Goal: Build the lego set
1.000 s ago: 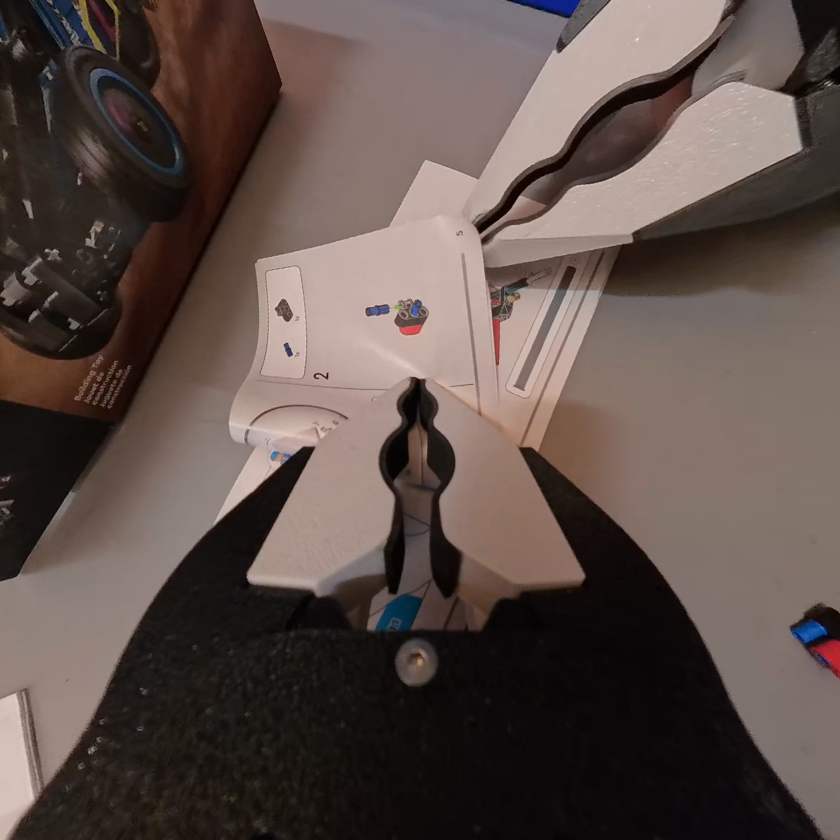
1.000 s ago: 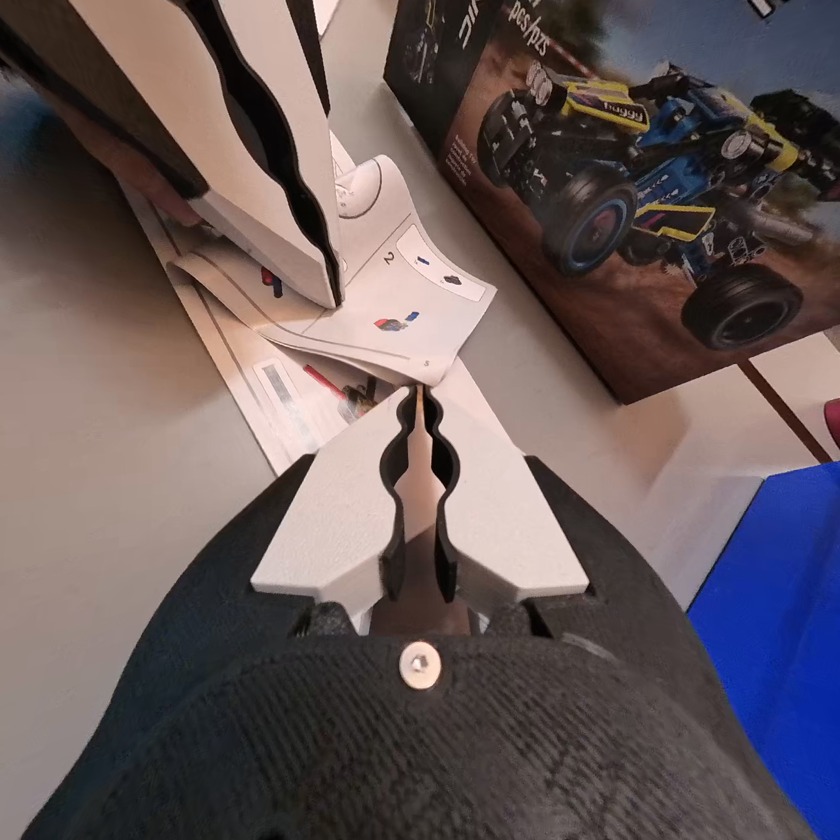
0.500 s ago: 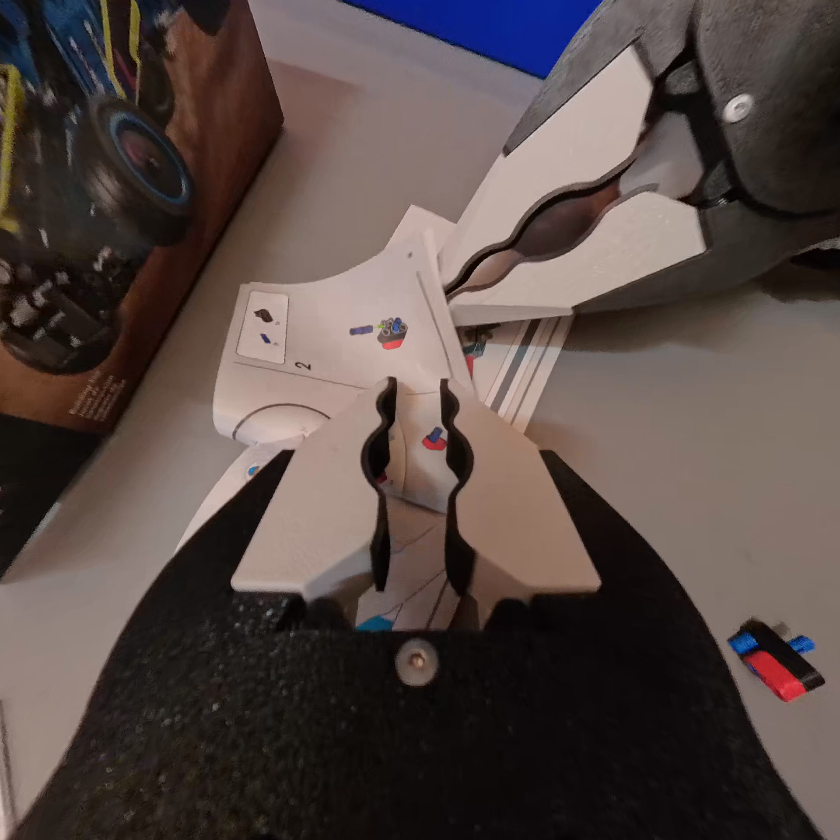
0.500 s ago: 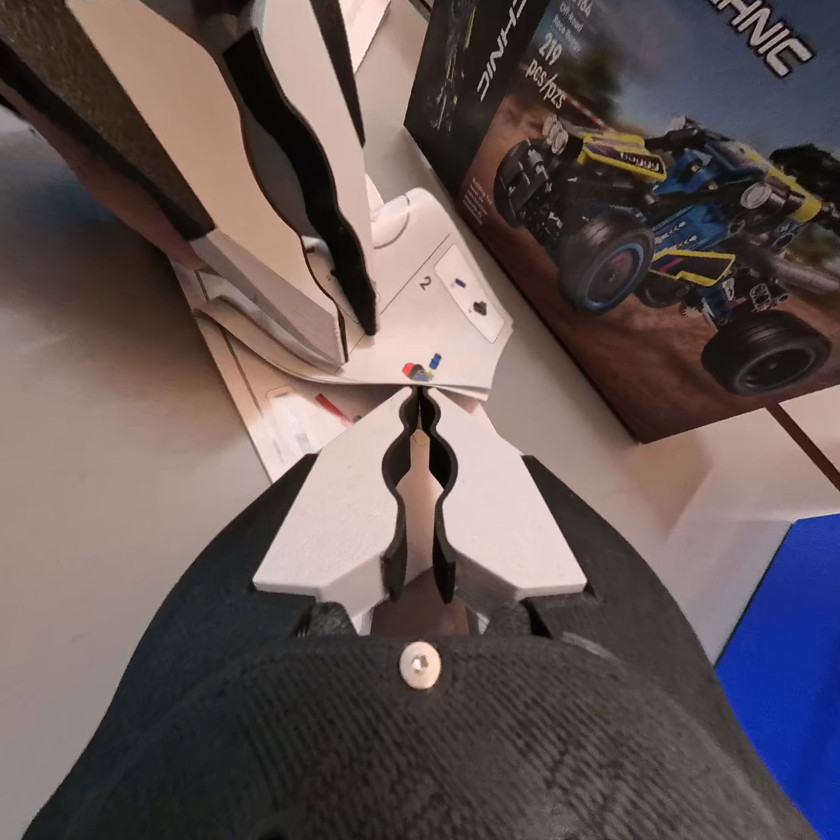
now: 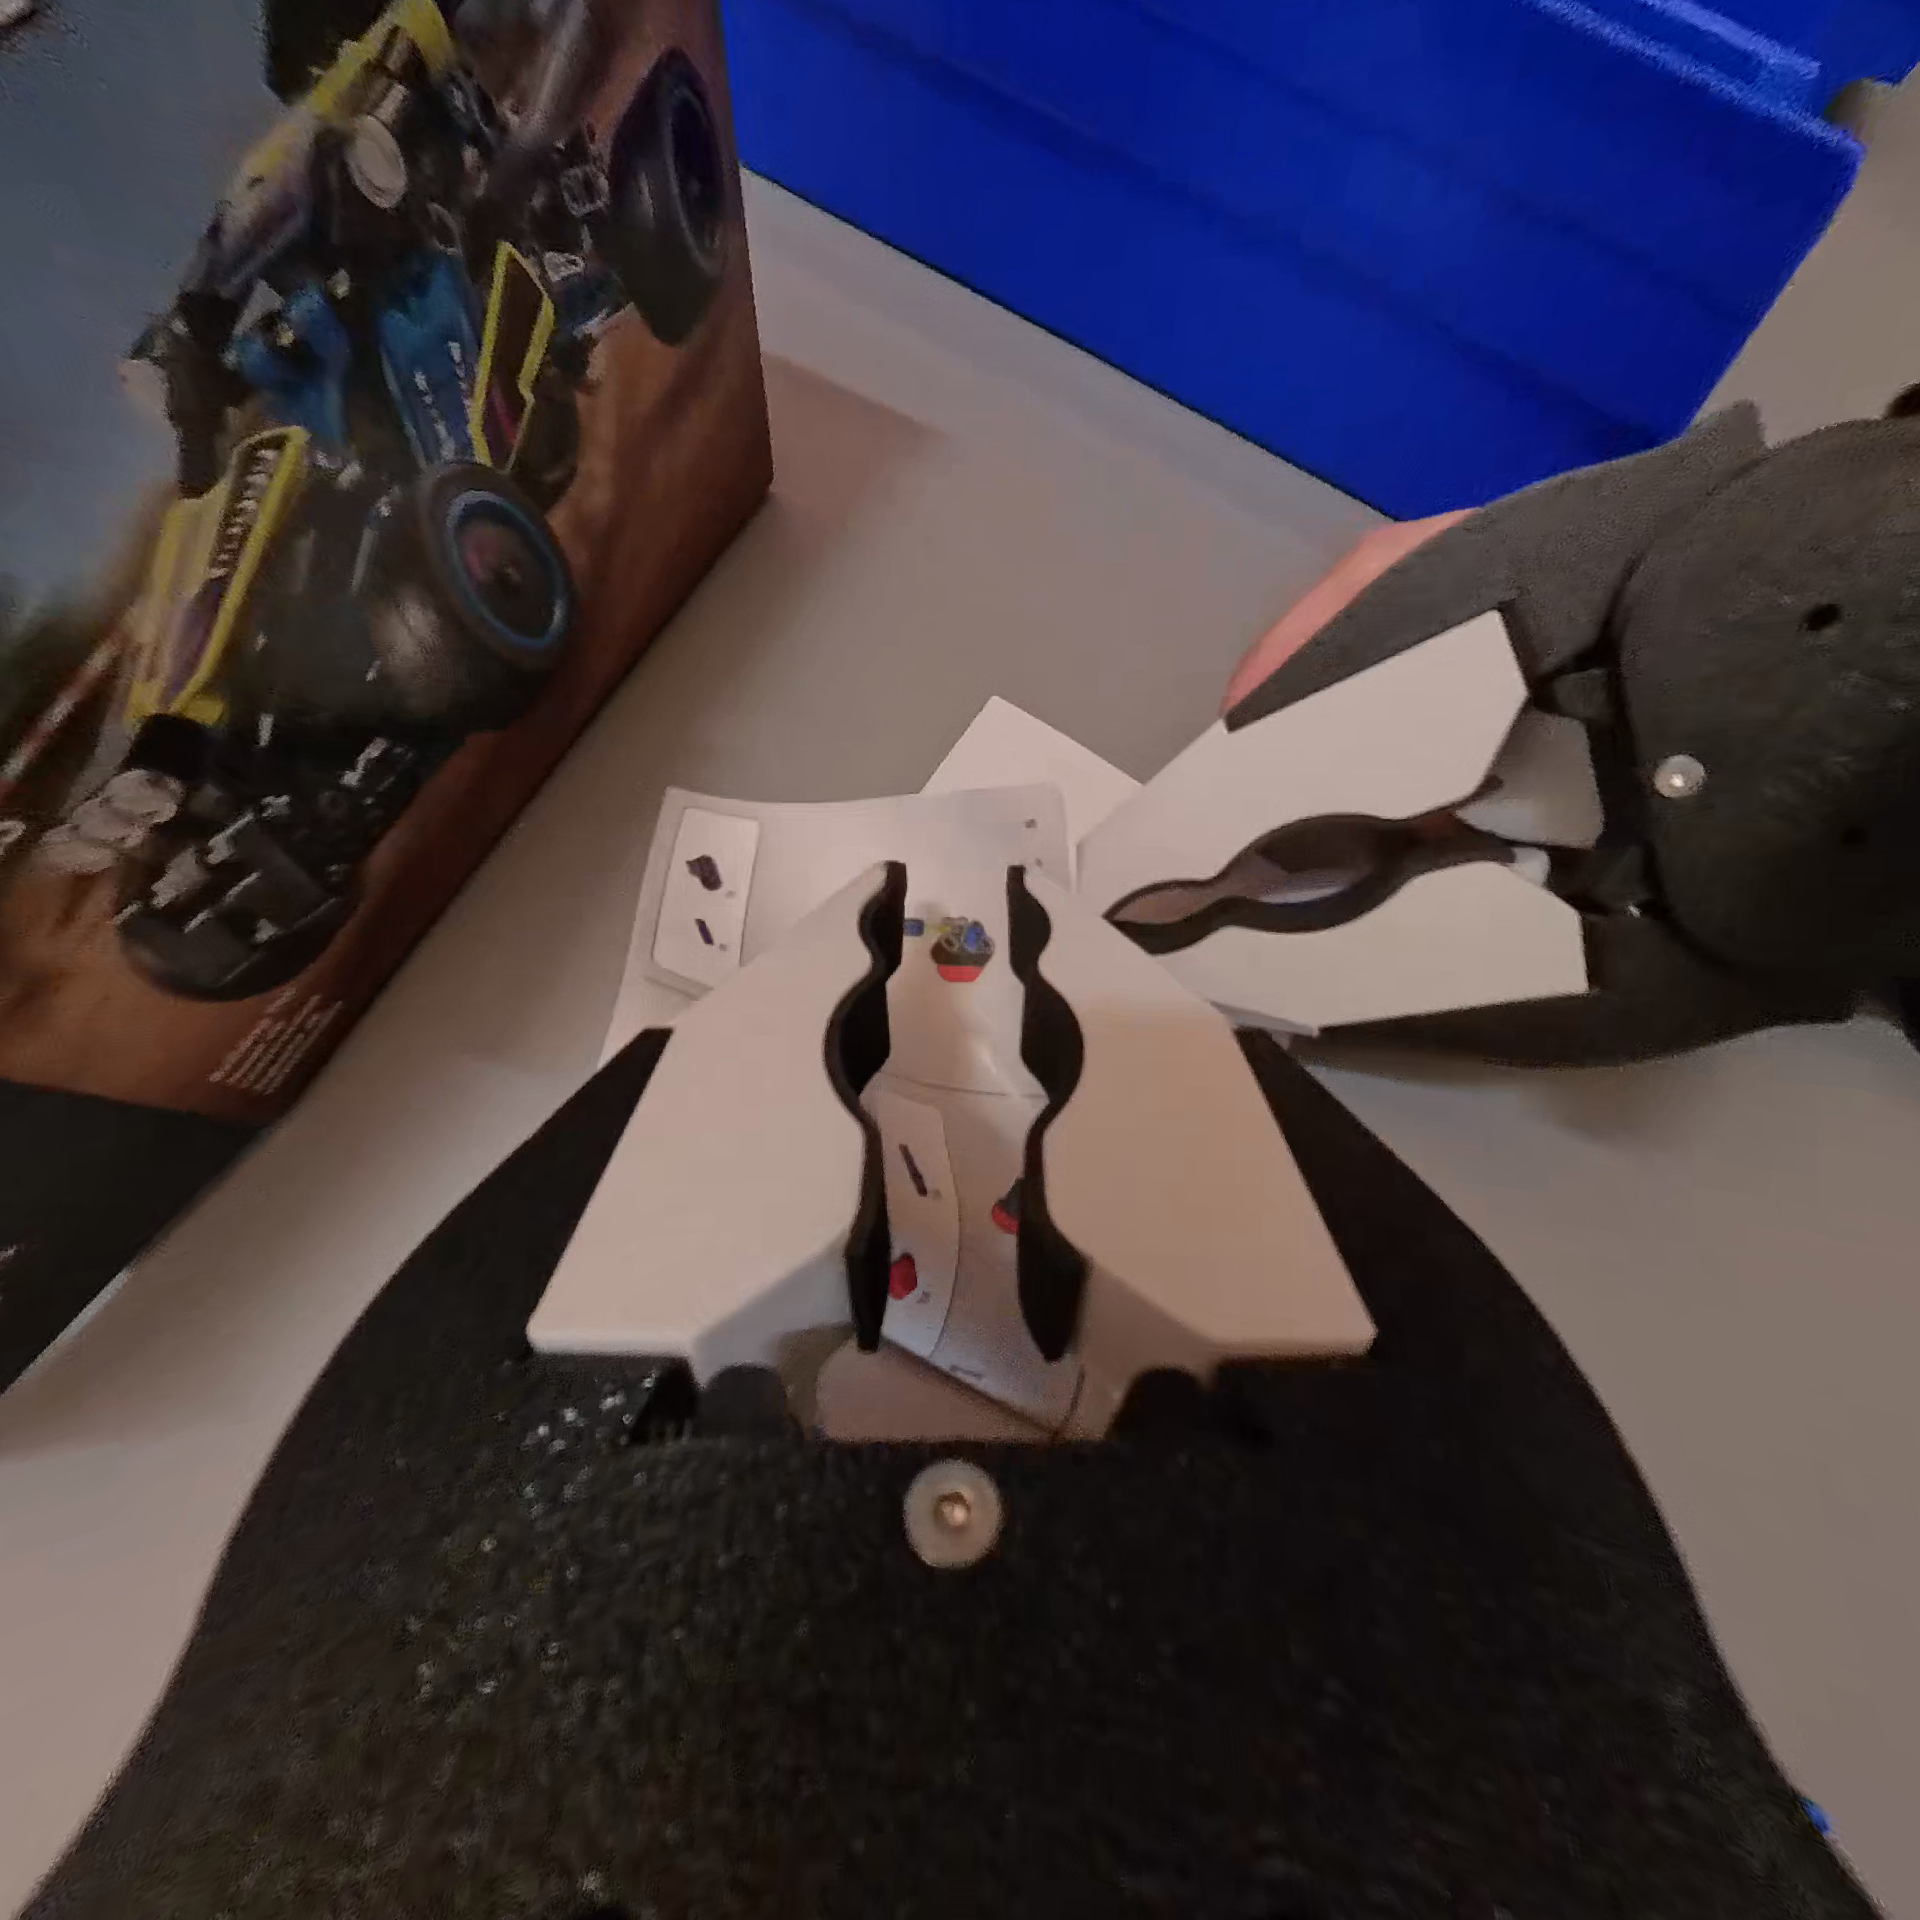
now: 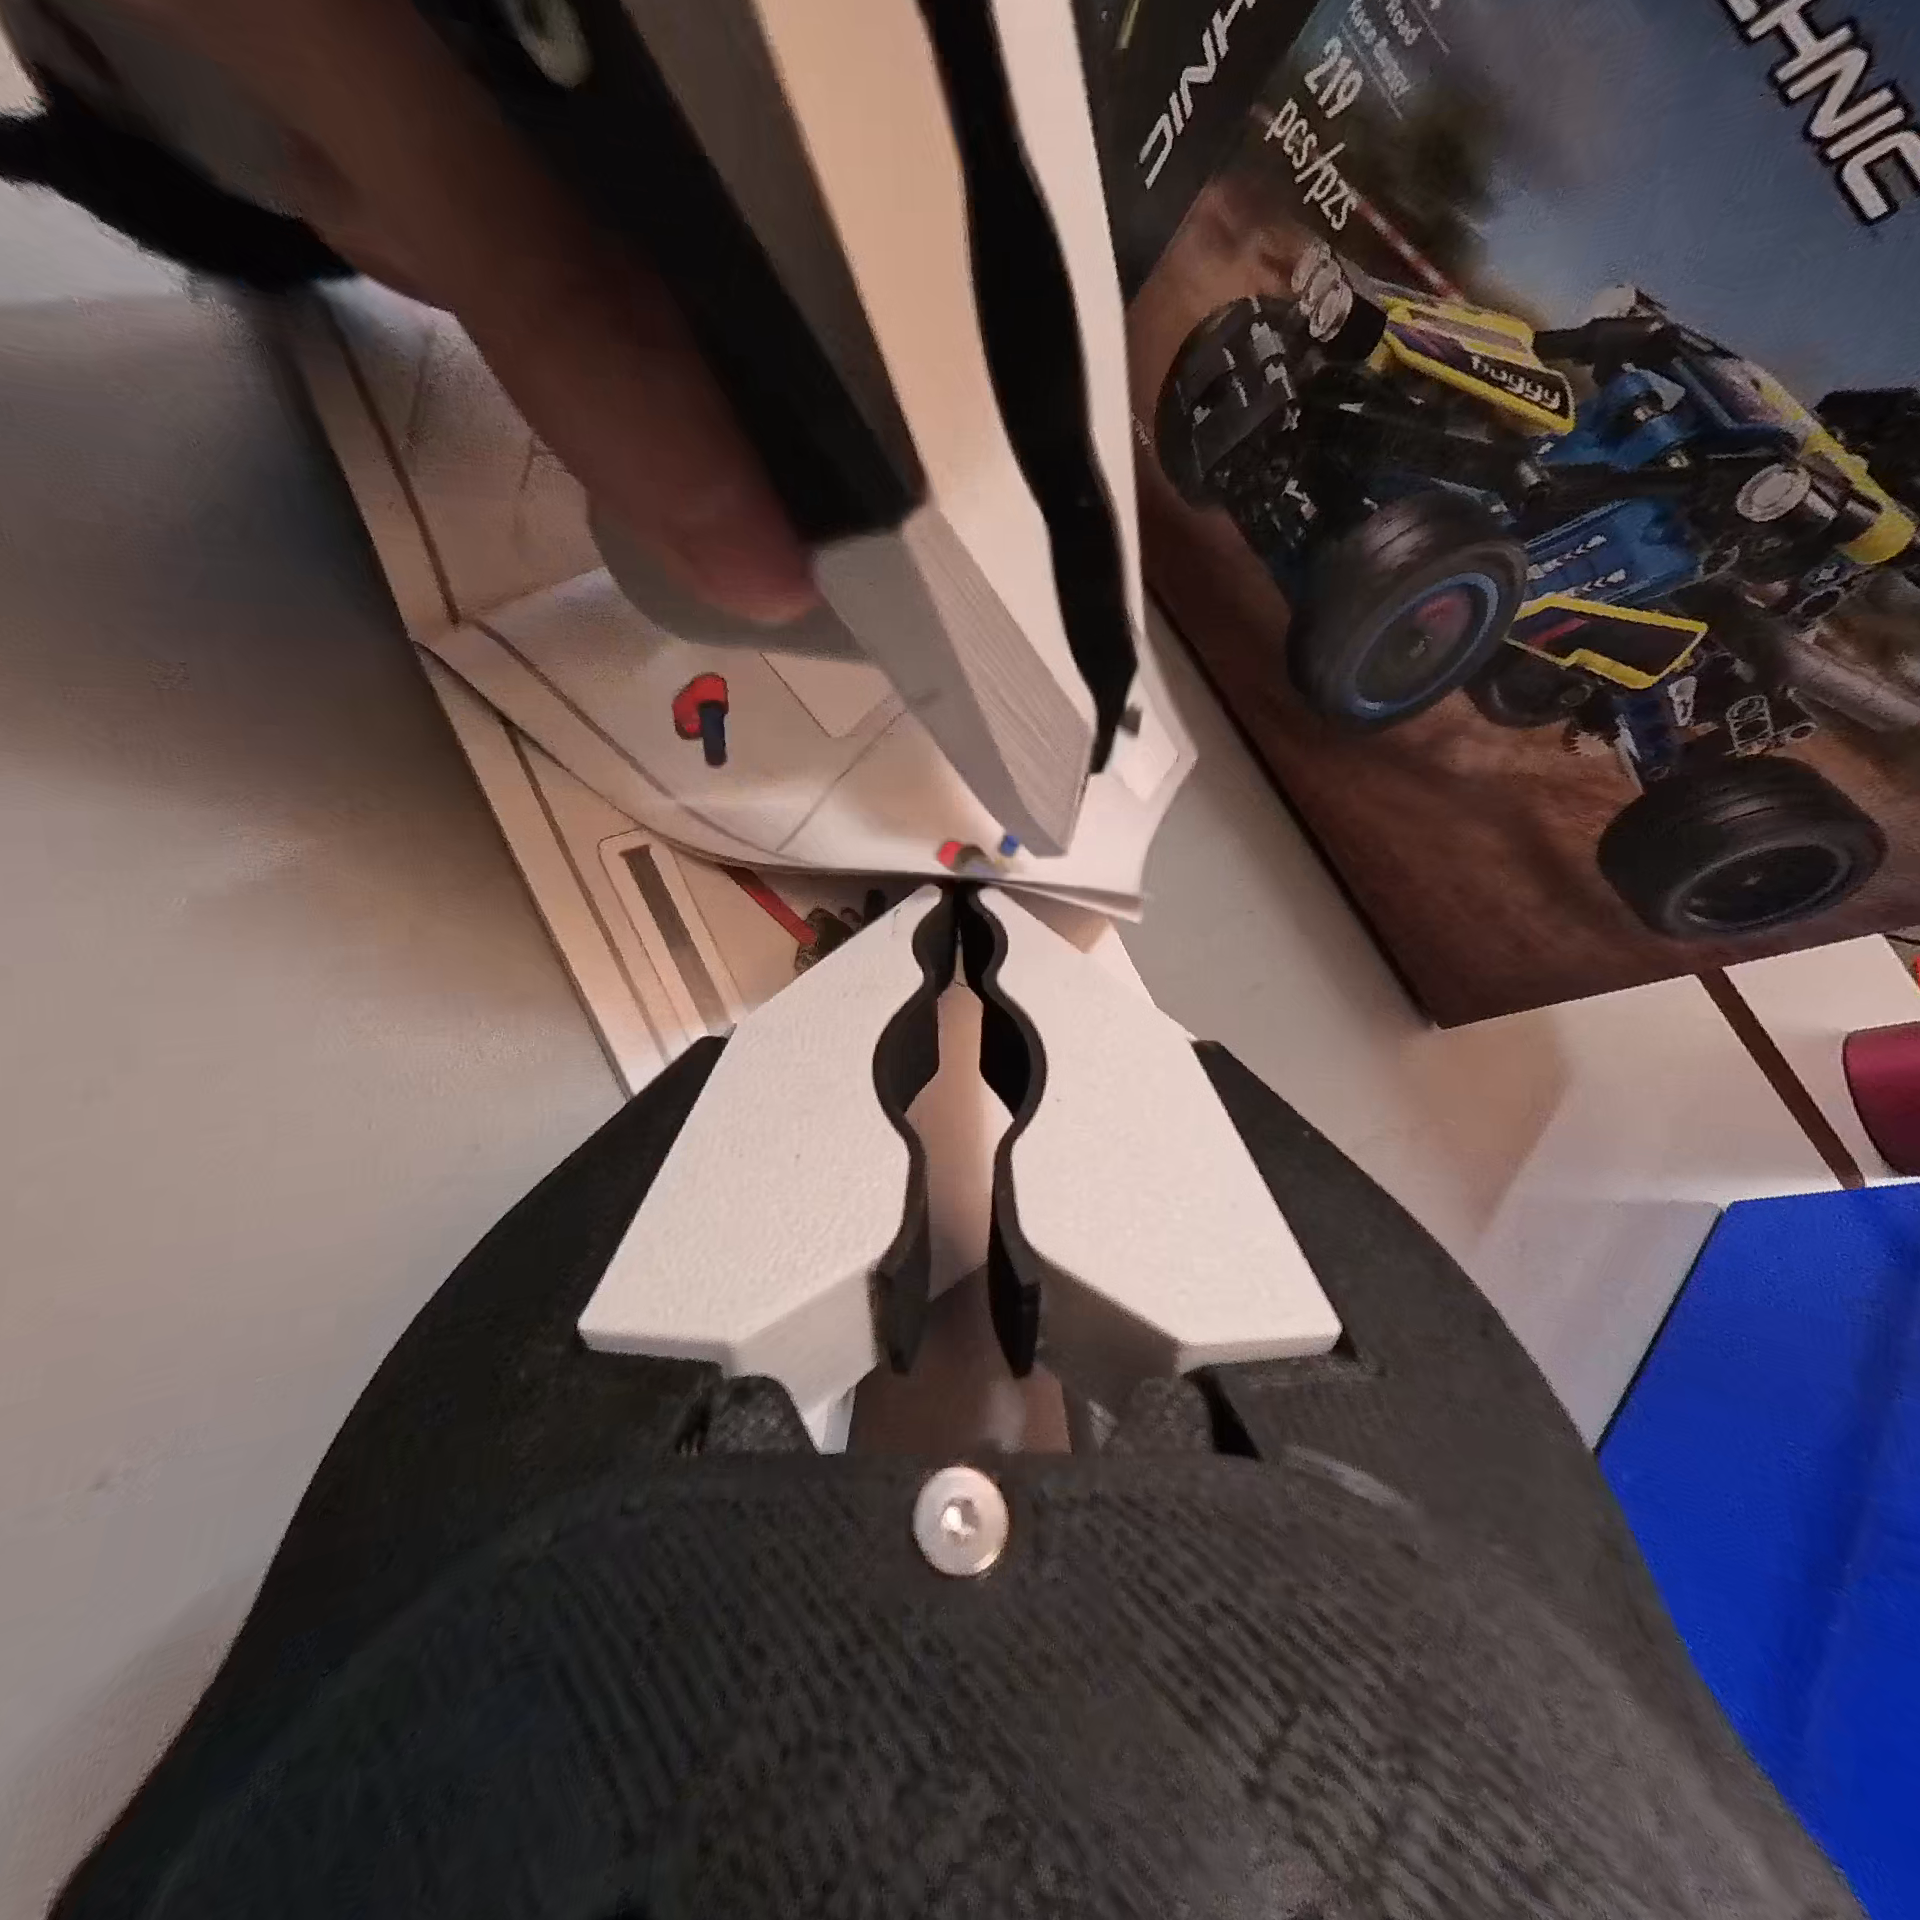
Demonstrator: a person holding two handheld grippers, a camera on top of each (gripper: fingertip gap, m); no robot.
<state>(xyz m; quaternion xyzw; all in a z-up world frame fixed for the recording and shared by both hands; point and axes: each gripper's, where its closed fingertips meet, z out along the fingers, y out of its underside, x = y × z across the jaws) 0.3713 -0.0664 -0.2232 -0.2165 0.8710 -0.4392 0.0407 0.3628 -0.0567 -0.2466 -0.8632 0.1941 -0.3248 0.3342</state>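
Instruction booklet [image 5: 852, 842] for the lego set lies on the grey tabletop [image 5: 1558, 1299], just beside the set box [image 5: 416, 520] standing toward the far-left edge; blue bin [image 5: 1299, 208] along the far edge.

Left gripper [image 5: 954, 883]: fingers apart, poised over the open page, nothing between them. Right gripper [image 6: 956, 912]: fingers together, tips pinching the lifted page edge, as far as I can tell.

Handling, my read: thin paper, light, floppy, creases and tears easily. Grip at a free page corner or edge, shallow bite, low force; peel slowly so the sheets under it don't drag along. The stapled spine is the stiffest spot if the whole booklet needs moving.

View differences: the right wrist view shows the curled page stack edge-on, the flat sheet [image 6: 665, 935] under the booklet and the box front. Only the left wrist view shows the page's step diagrams face-on, the bin, and a fingertip [image 5: 1309, 613] of the person behind the right gripper. No loose bricks visible in either.
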